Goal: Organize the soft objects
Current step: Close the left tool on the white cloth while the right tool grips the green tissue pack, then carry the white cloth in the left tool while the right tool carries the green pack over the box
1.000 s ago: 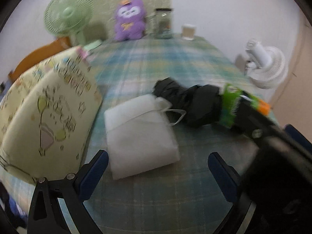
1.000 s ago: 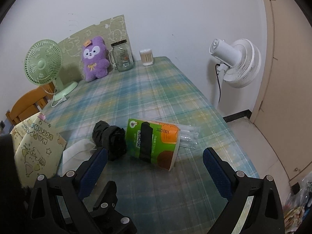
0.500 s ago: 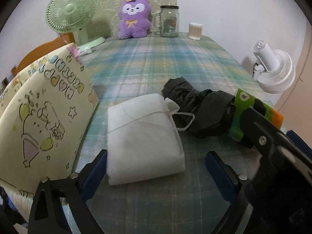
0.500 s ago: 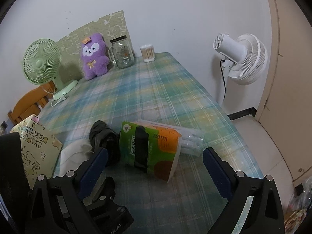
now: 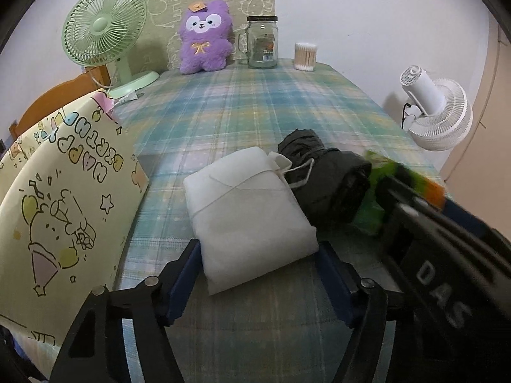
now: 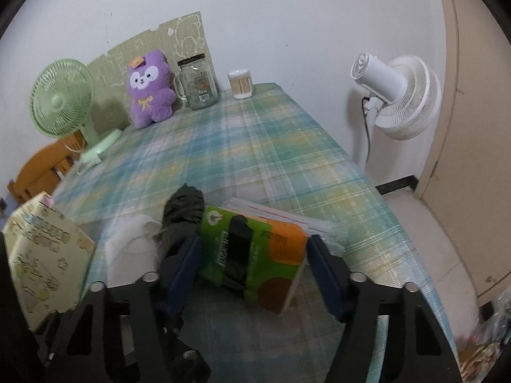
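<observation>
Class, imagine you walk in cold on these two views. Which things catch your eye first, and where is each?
Nearest, the left gripper straddles the white fabric pouch, while the right gripper straddles the green and orange tissue pack; a dark bundle lies between the two items. At the far end of the plaid tablecloth, the purple plush sits against the wall, with the green fan to its left.

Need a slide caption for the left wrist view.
Left gripper open around white folded pouch, dark bundle beside it.
</observation>
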Demonstrator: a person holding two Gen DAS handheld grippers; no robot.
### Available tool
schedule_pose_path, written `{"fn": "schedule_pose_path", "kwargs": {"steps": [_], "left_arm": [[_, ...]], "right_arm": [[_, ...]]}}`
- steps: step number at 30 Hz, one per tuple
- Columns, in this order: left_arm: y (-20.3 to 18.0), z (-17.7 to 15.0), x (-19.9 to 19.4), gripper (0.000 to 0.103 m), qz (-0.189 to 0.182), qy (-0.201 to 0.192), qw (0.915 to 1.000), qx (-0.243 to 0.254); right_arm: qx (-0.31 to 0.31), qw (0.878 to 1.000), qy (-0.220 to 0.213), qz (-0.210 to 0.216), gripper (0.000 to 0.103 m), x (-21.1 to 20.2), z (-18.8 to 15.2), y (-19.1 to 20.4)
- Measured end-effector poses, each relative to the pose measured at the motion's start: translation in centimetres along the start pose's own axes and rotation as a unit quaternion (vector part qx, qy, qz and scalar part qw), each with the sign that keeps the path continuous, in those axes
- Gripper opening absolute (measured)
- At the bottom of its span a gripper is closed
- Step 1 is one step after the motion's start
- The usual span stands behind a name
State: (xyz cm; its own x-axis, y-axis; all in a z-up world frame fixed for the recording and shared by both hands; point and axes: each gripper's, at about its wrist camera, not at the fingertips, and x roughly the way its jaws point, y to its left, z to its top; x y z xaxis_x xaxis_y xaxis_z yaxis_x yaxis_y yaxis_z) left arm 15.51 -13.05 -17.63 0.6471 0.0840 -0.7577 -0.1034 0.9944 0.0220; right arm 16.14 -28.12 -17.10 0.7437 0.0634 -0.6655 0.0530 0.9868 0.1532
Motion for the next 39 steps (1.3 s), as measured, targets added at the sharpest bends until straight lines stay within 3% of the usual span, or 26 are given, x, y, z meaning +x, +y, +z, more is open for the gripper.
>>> {"fn": "schedule_pose_path", "kwargs": {"steps": [7, 14, 22, 39], "left_arm": [[-0.2, -0.2, -0.3, 0.069, 0.004, -0.004, 0.9998, 0.018], [-0.4, -1.0, -1.0, 0.067, 0.003, -0.009, 0.9994, 0.033], [-0.2, -1.9, -2.4, 0.067, -0.004, -0.010, 0.9988, 0.048], [0.1, -2.4, -7.1, 0.067, -0.016, -0.054, 0.9964, 0.063]], "right_arm": [[0.007, 1.000, 0.005, -0.006, 0.033, -0.3, -0.6, -0.4], [0.019, 1.000, 0.002, -0.005, 0.024, -1.6, -1.3, -0.5], [0.028, 1.000, -0.003, -0.008, 0.021, -3.4, -2.2, -0.5], [0.036, 0.998, -0.049, -0.015, 0.018, -8.5, -3.0, 0.1]]}}
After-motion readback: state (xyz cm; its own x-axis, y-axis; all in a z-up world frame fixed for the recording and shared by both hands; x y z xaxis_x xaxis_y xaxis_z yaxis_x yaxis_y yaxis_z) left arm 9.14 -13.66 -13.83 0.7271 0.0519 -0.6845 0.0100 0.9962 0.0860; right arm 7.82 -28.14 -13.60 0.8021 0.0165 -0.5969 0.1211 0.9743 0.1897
